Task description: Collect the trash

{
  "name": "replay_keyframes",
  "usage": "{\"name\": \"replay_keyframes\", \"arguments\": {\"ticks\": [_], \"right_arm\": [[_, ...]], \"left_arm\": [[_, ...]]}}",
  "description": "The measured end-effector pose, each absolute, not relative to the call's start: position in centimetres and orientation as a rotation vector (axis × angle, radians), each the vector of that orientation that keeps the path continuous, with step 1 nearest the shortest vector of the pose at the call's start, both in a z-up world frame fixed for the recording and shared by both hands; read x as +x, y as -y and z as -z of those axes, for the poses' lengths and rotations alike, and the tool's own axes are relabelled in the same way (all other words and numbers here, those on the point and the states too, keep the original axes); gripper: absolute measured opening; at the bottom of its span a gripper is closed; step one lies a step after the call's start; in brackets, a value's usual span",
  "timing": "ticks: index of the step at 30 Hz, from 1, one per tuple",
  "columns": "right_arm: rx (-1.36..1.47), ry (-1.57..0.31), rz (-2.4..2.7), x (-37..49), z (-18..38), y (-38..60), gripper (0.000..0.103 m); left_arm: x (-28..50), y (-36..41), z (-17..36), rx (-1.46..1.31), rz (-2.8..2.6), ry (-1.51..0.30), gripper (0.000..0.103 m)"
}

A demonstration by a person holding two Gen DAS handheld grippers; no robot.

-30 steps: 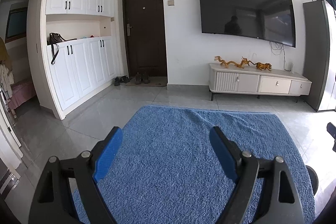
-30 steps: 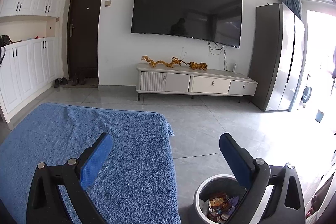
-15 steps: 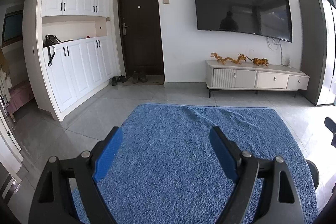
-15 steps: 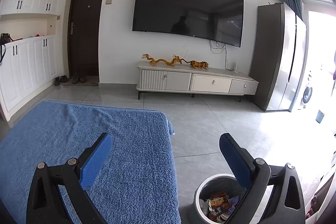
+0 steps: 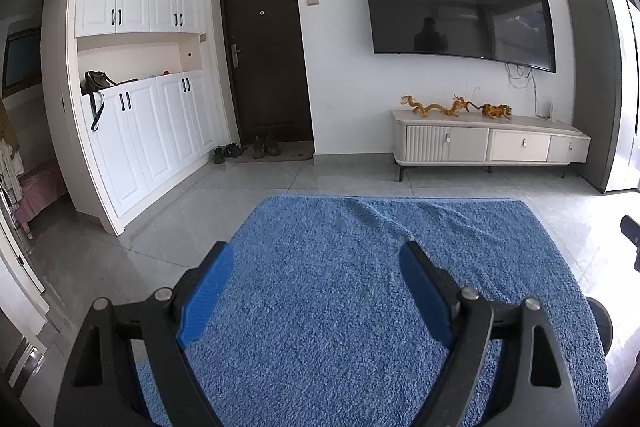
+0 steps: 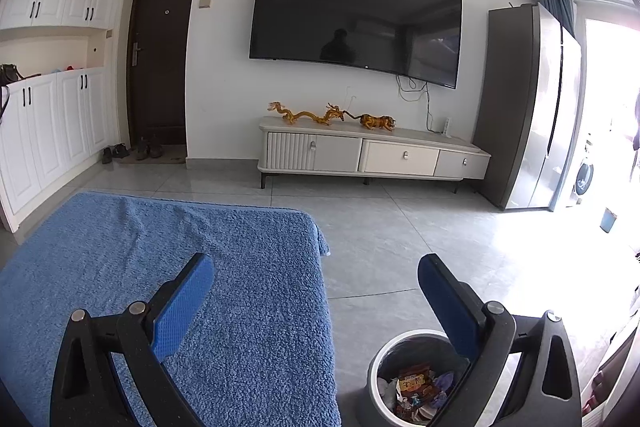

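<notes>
Trash bin (image 6: 412,379) on floor by right edge of blue towel (image 6: 168,267), wrappers already inside. Right gripper (image 6: 316,291) above it, jaws apart, empty. Left gripper (image 5: 316,287) likewise apart, empty, over towel (image 5: 360,287). Nothing changed over last second; no loose trash visible, collecting likely finished. Bin contents visible in right view only.

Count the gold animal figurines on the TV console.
2. A long dragon figurine lies on the left half of the TV console; a shorter tiger figurine sits just right of it, near the middle. None look hidden.
</notes>
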State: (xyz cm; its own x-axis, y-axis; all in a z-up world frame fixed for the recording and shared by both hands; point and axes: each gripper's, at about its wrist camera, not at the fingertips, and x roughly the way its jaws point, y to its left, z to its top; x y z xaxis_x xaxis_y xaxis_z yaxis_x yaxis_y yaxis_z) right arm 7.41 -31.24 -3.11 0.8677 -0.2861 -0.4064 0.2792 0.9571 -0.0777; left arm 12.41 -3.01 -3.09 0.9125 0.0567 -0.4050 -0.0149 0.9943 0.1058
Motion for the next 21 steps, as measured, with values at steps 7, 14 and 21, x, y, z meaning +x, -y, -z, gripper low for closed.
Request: {"name": "replay_keyframes", "arguments": {"ticks": [7, 14, 21], "right_arm": [[-0.018, -0.436, 0.296, 7.48, 3.41, 31.23, 0.103], [-0.014, -0.44, 0.299, 7.38, 3.62, 31.28, 0.103], [-0.014, -0.447, 0.299, 7.38, 3.81, 31.23, 0.103]], "left_arm": [[12.73, 2.69, 3.36, 0.092, -0.037, -0.445, 0.084], [12.76, 2.76, 3.53, 0.101, -0.037, -0.449, 0.084], [12.81, 3.02, 3.67, 0.106, -0.033, -0.456, 0.084]]}}
